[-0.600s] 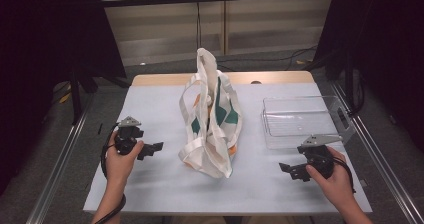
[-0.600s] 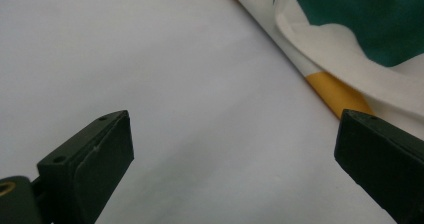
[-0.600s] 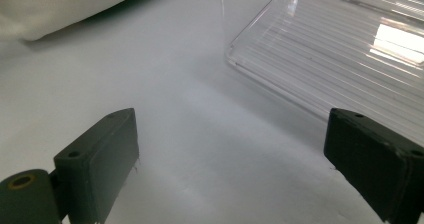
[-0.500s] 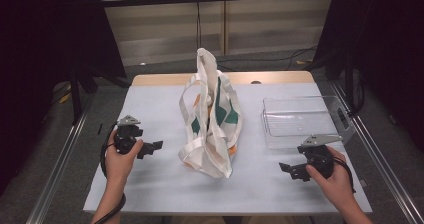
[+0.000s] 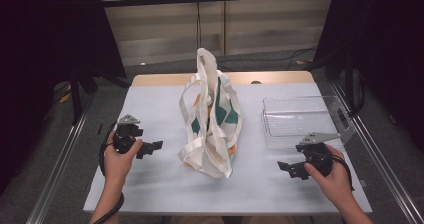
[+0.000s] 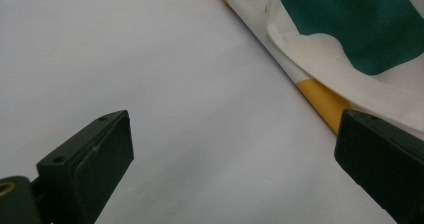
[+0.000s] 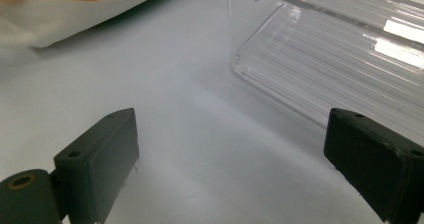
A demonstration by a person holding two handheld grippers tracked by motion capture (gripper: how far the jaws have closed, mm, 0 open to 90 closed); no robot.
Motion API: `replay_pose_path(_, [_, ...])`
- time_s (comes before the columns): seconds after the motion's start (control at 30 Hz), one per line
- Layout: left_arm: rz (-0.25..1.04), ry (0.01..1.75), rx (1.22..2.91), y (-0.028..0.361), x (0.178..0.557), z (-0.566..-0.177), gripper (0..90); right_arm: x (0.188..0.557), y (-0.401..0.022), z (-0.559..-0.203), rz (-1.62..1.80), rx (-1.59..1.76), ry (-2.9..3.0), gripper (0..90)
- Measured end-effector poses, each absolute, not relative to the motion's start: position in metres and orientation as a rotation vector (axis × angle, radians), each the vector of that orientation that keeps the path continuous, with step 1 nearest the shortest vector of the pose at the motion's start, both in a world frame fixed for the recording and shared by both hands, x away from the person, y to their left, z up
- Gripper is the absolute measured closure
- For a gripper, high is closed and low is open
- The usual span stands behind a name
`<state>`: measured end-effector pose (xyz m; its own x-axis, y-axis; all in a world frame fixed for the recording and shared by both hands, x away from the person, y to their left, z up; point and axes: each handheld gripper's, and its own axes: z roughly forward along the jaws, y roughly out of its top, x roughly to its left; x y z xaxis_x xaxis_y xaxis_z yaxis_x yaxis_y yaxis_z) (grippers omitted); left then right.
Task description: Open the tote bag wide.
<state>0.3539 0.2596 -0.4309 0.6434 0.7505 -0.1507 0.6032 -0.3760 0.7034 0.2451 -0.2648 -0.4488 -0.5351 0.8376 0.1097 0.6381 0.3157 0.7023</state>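
Near the front edge, the left tongs (image 5: 150,148) and right tongs (image 5: 289,169) both gape wide, holding nothing, low over the pale surface (image 5: 160,184); between them slumps a white tote bag (image 5: 212,129), with a clear plastic tray (image 5: 300,119) farther right

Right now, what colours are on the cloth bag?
The bag is white with green and orange patches, clearest in the left gripper view.

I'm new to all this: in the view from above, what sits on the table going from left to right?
Left tongs → cloth bag → right tongs → clear plastic tray.
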Motion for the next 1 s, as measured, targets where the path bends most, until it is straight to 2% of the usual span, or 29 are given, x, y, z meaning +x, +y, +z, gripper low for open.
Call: replay_pose_path(1.0, [0.224,1.014,2.135,0.244,0.363,-0.408,2.2,0.274,-0.257,-0.407,1.051,1.288,2.319,7.2])
